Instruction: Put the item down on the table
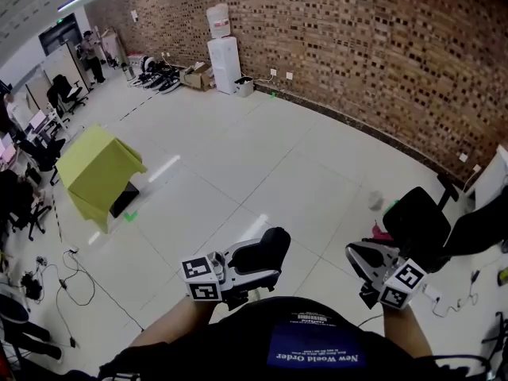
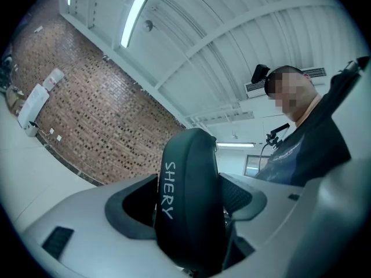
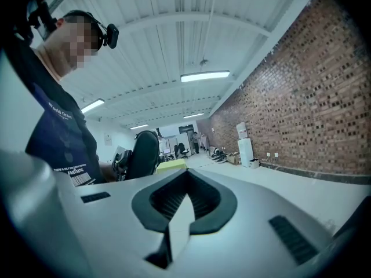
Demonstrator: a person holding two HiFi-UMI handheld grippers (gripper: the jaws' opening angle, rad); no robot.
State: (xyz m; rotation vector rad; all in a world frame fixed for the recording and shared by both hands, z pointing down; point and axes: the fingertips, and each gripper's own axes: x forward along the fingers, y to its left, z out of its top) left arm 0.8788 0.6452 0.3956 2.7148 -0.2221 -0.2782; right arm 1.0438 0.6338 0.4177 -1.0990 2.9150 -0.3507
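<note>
Head view: the yellow bench [image 1: 95, 165] stands far left, well apart from you. Left gripper [image 2: 188, 204] jaws clamp the black case [image 2: 185, 155] mid-body; it looks light, smooth and semi-rigid, so keep your hold central. Right gripper [image 3: 179, 210] jaws are together, empty.

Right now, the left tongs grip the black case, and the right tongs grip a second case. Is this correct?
Not quite. The left tongs do grip the black case, but the right tongs grip nothing. The right gripper view shows their jaws closed together with nothing between them.
</note>
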